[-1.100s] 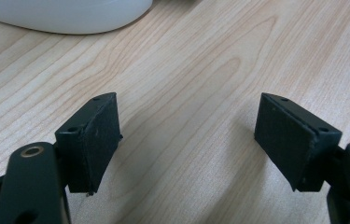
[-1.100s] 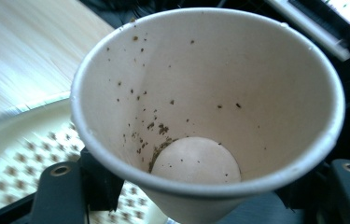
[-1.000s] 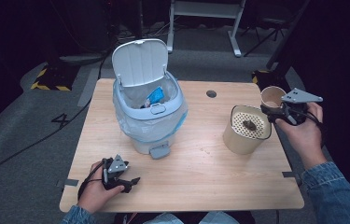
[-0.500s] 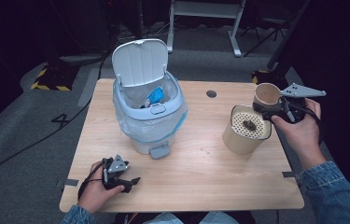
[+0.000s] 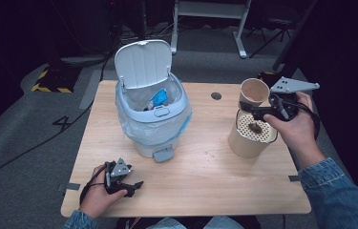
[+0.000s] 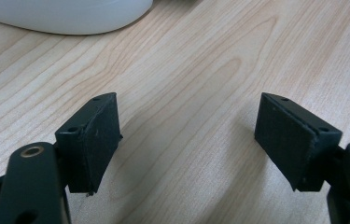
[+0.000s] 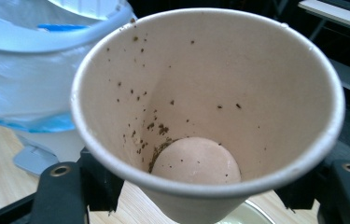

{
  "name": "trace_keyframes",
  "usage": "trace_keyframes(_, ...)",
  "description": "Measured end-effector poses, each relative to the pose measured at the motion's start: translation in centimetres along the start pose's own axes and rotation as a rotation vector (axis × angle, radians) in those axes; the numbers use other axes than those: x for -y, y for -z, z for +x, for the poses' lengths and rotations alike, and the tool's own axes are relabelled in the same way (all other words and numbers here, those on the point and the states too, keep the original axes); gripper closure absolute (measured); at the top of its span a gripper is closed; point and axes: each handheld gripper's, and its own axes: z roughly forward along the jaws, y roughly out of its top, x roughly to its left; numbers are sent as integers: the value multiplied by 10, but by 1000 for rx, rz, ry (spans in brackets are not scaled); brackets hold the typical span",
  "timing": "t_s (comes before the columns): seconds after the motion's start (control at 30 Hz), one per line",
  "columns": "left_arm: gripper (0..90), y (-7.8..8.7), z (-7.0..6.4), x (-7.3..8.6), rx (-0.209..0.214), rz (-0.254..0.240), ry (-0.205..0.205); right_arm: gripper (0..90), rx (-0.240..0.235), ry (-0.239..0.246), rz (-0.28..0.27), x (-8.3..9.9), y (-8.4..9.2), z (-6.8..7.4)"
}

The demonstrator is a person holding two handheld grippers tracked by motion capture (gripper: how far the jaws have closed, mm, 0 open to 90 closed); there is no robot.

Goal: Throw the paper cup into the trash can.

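A light wooden table (image 5: 200,176) with a pale, visible grain is set on a grey carpeted floor (image 5: 28,143) in a dark room. A round cable hole (image 5: 216,96) is cut into the tabletop near its far edge, and strips of grey tape (image 5: 71,186) are stuck at its near corners. Black and yellow striped tape (image 5: 47,88) is laid on the floor to the left, a black cable (image 5: 47,138) is run across the carpet, and the white legs of a stand (image 5: 205,14) are seen beyond the table. No brand, label or readable writing can be made out.

A pale blue pedal bin (image 5: 152,119) with its lid raised and a plastic liner inside is placed on the left half of the table. A beige round container (image 5: 250,136) with a perforated top is stood at the right.

The paper cup (image 5: 254,91) is clasped between the jaws of the right gripper (image 5: 262,112), held in the air just above and behind the beige container; brown specks are scattered over its inner wall. The left gripper (image 5: 131,187) is rested on the table near its front edge, its jaws spread wide with nothing between them.
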Motion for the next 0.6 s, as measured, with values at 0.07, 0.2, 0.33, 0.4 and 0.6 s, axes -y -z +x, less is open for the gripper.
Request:
trace_keyframes(0.07, 228, 0, 0, 0, 1, 0, 1, 307, -13, 11, 0, -8, -4, 4)
trace_keyframes(0.2, 228, 0, 0, 0, 2, 0, 2, 307, -51, 12, -19, -23, -13, 12)
trace_keyframes(0.33, 229, 0, 1, 0, -1, 1, 0, 307, -89, 6, -32, -35, -24, 18)
trace_keyframes(0.4, 229, 0, 1, 0, -1, 1, 0, 307, -111, 1, -40, -41, -30, 22)
trace_keyframes(0.6, 231, 0, 0, 0, -3, 1, 2, 307, -162, 9, -42, -62, -49, 35)
